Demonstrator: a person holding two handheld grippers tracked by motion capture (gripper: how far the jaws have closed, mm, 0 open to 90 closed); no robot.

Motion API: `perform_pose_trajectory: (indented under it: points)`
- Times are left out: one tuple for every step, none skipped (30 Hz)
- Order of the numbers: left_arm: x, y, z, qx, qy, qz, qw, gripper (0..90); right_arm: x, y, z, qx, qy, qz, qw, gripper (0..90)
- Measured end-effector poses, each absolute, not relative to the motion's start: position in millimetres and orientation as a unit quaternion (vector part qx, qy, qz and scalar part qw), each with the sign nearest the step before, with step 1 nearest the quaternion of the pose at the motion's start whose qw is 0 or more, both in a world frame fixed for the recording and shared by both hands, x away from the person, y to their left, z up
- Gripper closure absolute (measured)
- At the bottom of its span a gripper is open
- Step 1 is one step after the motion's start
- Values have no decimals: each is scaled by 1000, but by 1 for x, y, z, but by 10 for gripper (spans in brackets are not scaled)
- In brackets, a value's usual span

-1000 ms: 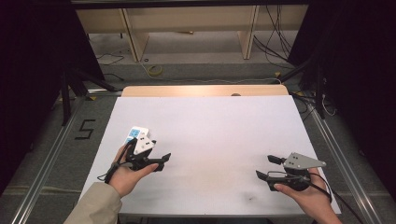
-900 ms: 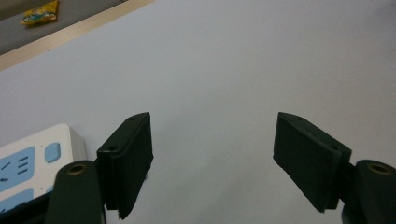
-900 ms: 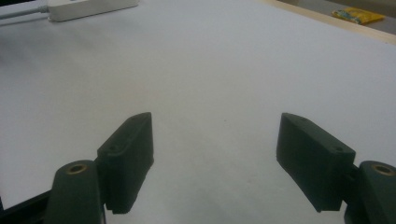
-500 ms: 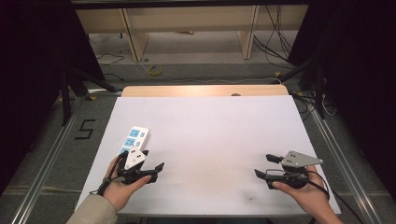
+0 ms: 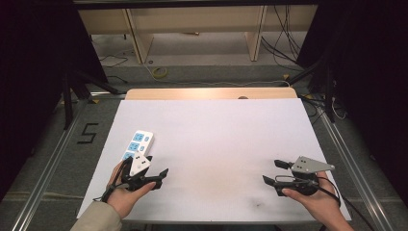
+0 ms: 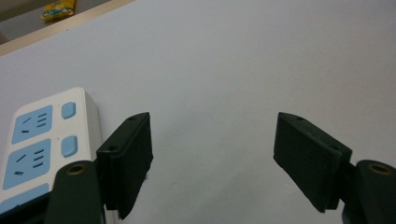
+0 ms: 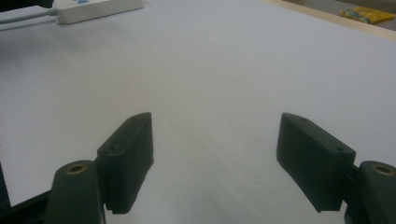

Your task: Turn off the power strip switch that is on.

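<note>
We have the white power strip point(image 5: 137, 146) lying on the white table point(image 5: 216, 139) at its near left, long axis running away from us, its blue socket faces up. Our left gripper point(image 5: 156, 175) sits just near and right of the strip's near end, jaws spread wide with nothing between them; in the left gripper view the strip point(image 6: 42, 144) lies beside the left jaw, outside the gap, not inside it. Our right gripper point(image 5: 272, 173) rests at the near right, well apart from the strip, its jaws also wide and empty; in the right gripper view the strip point(image 7: 95, 8) shows far off at the top left, with its grey cord trailing away.

We judge the step in hand to be taking hold of the strip with the left gripper. To do it well, we should shift that gripper leftward until the strip's narrow width sits squarely between both jaws, keep the jaws level with the table, and close across the two long sides, not on the switches. Gripping near the middle should keep the strip from swinging, and we should mind the cord at its end.
</note>
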State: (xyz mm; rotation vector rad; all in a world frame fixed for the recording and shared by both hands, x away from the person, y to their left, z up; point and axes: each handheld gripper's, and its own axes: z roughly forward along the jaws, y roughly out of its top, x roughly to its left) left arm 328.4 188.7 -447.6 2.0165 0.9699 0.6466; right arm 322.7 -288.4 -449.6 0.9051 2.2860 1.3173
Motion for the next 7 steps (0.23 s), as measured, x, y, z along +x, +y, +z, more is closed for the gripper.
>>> perform_pose_trajectory:
  points:
    - [328, 189, -447, 795, 383, 255, 396, 275, 323, -289, -450, 321, 807, 465, 175, 282]
    - [329, 188, -447, 795, 383, 256, 395, 273, 322, -289, -450, 321, 806, 465, 174, 281]
    - [329, 188, -447, 795, 382, 256, 396, 272, 323, -289, -450, 321, 806, 465, 173, 282]
    - [329, 188, -447, 795, 382, 254, 397, 268, 323, -289, -450, 322, 806, 465, 173, 281]
    - [329, 188, -447, 796, 381, 255, 395, 266, 323, -289, -450, 322, 806, 465, 173, 282]
    - [329, 187, -447, 797, 381, 254, 394, 264, 323, -290, -450, 322, 806, 465, 173, 281]
    - [329, 187, -447, 797, 381, 253, 394, 259, 323, -290, -450, 322, 806, 466, 173, 282]
